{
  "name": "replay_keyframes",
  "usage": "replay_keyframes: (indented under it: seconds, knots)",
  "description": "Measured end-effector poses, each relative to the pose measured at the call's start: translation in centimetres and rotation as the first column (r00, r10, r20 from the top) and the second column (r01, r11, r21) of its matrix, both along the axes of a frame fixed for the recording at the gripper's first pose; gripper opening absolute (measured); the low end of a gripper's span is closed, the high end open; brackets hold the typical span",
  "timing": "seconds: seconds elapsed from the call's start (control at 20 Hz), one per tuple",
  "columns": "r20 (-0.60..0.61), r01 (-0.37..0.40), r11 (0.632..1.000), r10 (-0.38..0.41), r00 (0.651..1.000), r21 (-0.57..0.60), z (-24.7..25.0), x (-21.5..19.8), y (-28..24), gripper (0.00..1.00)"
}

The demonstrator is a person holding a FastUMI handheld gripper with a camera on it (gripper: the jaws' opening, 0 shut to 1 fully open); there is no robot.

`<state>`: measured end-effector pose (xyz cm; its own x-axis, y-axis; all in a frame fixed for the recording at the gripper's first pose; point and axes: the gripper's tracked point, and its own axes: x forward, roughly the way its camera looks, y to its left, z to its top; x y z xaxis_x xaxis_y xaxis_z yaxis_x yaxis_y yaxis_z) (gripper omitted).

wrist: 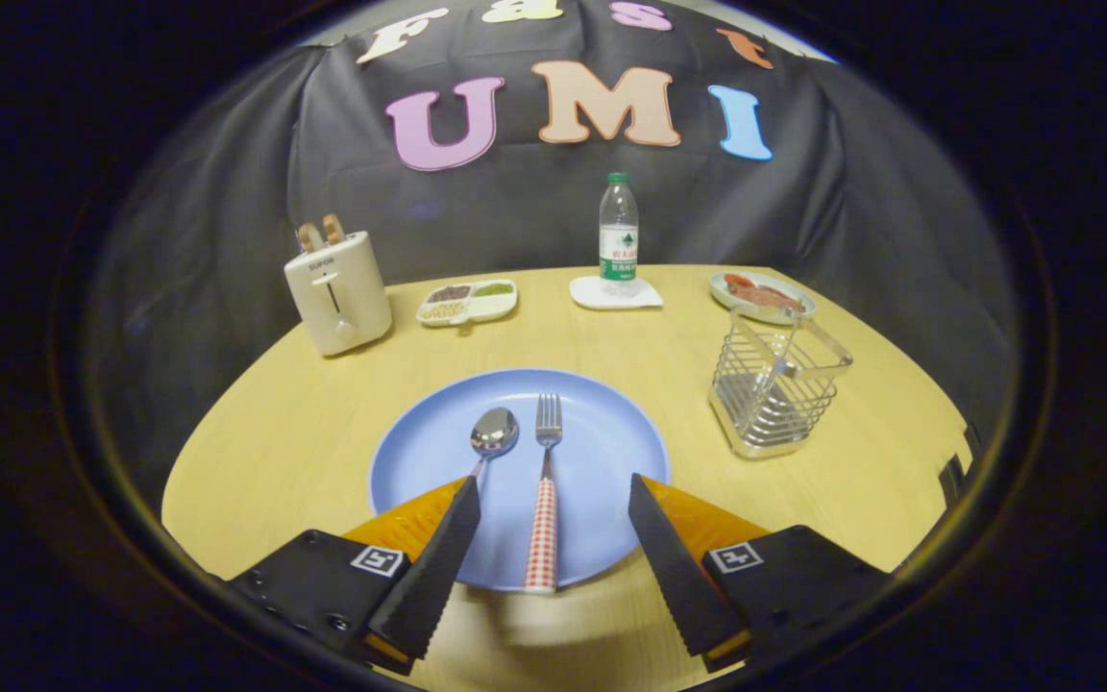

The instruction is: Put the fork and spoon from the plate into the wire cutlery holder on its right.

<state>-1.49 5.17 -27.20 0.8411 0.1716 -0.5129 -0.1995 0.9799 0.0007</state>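
spread wide and holding nothing, the claw (553,505) hangs over the near edge of the table (275,442), its two fingers standing apart on either side of the cutlery handles. going left to right: a pale toaster (337,293) with two slices of toast (321,232) poking up sits near the far left edge of the table; beside it is a small divided dish (468,301) with dark and green fillings. a blue plate (602,452) lies at the near middle, partly under the fingers. on it the spoon (493,432) lies to the left, its bowl pointing away, its handle running down beside the left finger; the fork (544,490), with a red checked handle, lies just right of it between the fingers, tines pointing away. a clear water bottle (618,235) with a green cap stands upright on a white coaster (614,293) at the far edge. to the right of the plate, apart from it, stands the wire holder (776,383), and behind that a small plate of food (761,293) near the far right edge.
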Motion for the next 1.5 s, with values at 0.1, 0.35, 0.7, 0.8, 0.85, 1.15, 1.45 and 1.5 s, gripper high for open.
replay_keyframes:
  seconds: [0.1, 0.35, 0.7, 0.8, 0.85, 1.15, 1.45, 1.5]
  knots:
    - [-0.008, 0.015, 1.0, -0.015, 1.0, 0.007, -0.4, 0.1, -0.2, 0.96]
    - [-0.026, 0.012, 1.0, -0.011, 1.0, 0.02, -1.3, 0.5, 1.1, 0.86]
    - [-0.091, 0.011, 1.0, -0.013, 0.996, -0.021, -3.2, 1.1, 1.5, 0.44]
    - [-0.09, 0.032, 0.999, -0.034, 0.995, -0.024, -3.3, 1.1, 1.2, 0.27]
    - [-0.092, 0.036, 0.999, -0.038, 0.995, -0.024, -3.0, 1.1, 1.2, 0.18]
    - [-0.133, 0.041, 0.999, -0.044, 0.99, -0.024, -3.0, 0.9, 1.3, 0.1]
    - [-0.101, 0.072, 0.997, -0.069, 0.992, 0.021, 1.2, 1.7, 0.5, 0.1]
    - [-0.093, 0.079, 0.996, -0.076, 0.993, 0.029, 2.2, 1.9, 0.3, 0.09]
